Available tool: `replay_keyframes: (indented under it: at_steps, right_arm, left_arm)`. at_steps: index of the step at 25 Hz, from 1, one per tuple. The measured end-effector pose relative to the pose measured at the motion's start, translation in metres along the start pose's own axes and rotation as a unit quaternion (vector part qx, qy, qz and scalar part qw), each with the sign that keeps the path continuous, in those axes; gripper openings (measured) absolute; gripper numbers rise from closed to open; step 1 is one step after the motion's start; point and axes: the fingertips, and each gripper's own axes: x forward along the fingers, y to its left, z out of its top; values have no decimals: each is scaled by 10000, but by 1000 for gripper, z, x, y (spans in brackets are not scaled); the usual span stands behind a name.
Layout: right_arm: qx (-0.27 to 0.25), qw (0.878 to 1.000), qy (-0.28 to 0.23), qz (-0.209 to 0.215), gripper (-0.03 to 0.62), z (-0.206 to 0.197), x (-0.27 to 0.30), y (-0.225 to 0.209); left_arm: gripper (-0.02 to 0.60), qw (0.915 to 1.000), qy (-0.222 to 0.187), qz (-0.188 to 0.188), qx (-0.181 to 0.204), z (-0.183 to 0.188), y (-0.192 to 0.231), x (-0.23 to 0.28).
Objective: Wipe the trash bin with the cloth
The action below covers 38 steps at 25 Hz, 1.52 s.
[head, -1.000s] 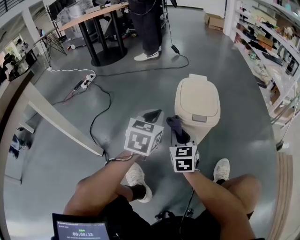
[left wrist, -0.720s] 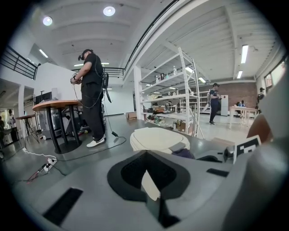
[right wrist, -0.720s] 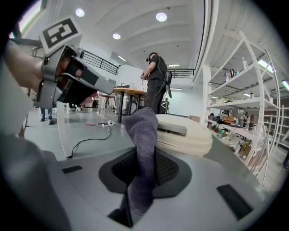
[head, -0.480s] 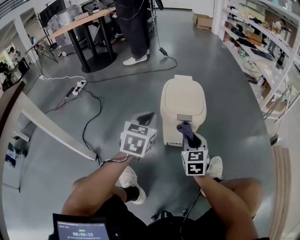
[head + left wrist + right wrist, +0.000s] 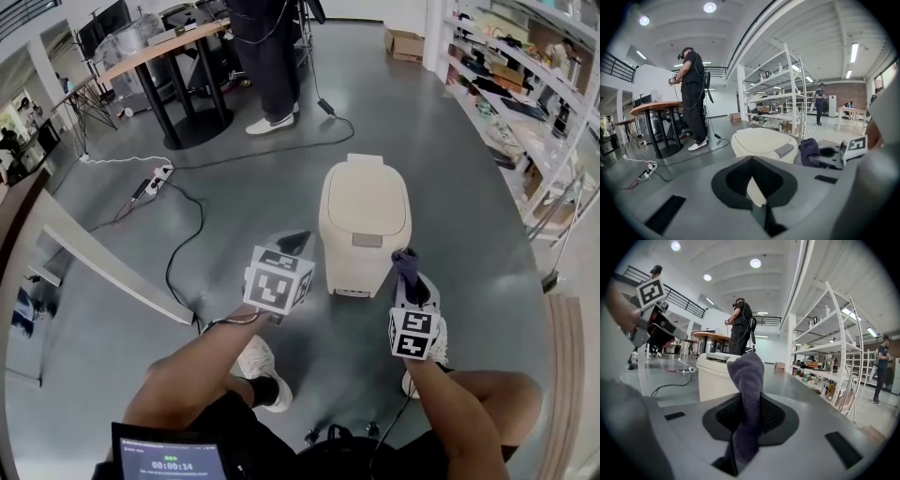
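A cream trash bin [image 5: 364, 225] with a shut lid stands on the grey floor straight ahead. It also shows in the left gripper view [image 5: 761, 143] and the right gripper view [image 5: 712, 376]. My right gripper [image 5: 410, 281] hangs just off the bin's front right corner, shut on a dark purple-grey cloth [image 5: 405, 265]. The cloth [image 5: 746, 394] sticks up from the right gripper [image 5: 745, 423], apart from the bin. My left gripper [image 5: 292, 246] is at the bin's front left, short of its wall. That left gripper [image 5: 754, 187] looks shut with nothing in it.
A person [image 5: 267, 56] stands at a round-footed table [image 5: 178, 66] at the back. Cables and a power strip [image 5: 155, 178] lie on the floor at left. A long white beam [image 5: 103, 262] slants at left. Shelves [image 5: 525, 103] line the right side.
My right gripper has carried the cloth rightward, from in front of the bin to its front right corner. The left gripper has hardly moved.
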Motion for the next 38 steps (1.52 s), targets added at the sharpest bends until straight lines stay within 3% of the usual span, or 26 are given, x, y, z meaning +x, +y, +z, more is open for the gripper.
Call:
replay_keyframes:
  at_steps: [5,10,17,22,25,28,33,38]
  right_arm:
    - [97,9992,-227,303,75,-15,-3,61]
    - [386,9967,-447,565,75,-12,7,113]
    - [687,9943,-469,666,75,-15,28,143]
    - [761,9935,-458,708,75,-14,32,152]
    - [754,9929,-484,779,75,-9,31,157]
    - [610,9934,-404,880,75,-13,30,164]
    - [454,9933,-259,1030,75,-22,32,175]
    - [583,9947,-126,837,75,-35,38,153]
  left_arm:
    - [-2,10000,31,32,34,-10,11,3]
    - [-2,9997,-206,15,-88,-13,20,-2]
    - [-3,9958,-579,-134,694,-22,29,-26]
    - [-3,9958,-895,179,-92,-22,48,-18]
    - [-2,9879,-1240,328,-872,-34,46,-10]
    - [-2,9802,-1274,449,-1445,-65,43,-2]
    - [-2,9804,-896,638,-1637,-120,50,13]
    - [-3,9774,-624,581,-1936,-151,37,30]
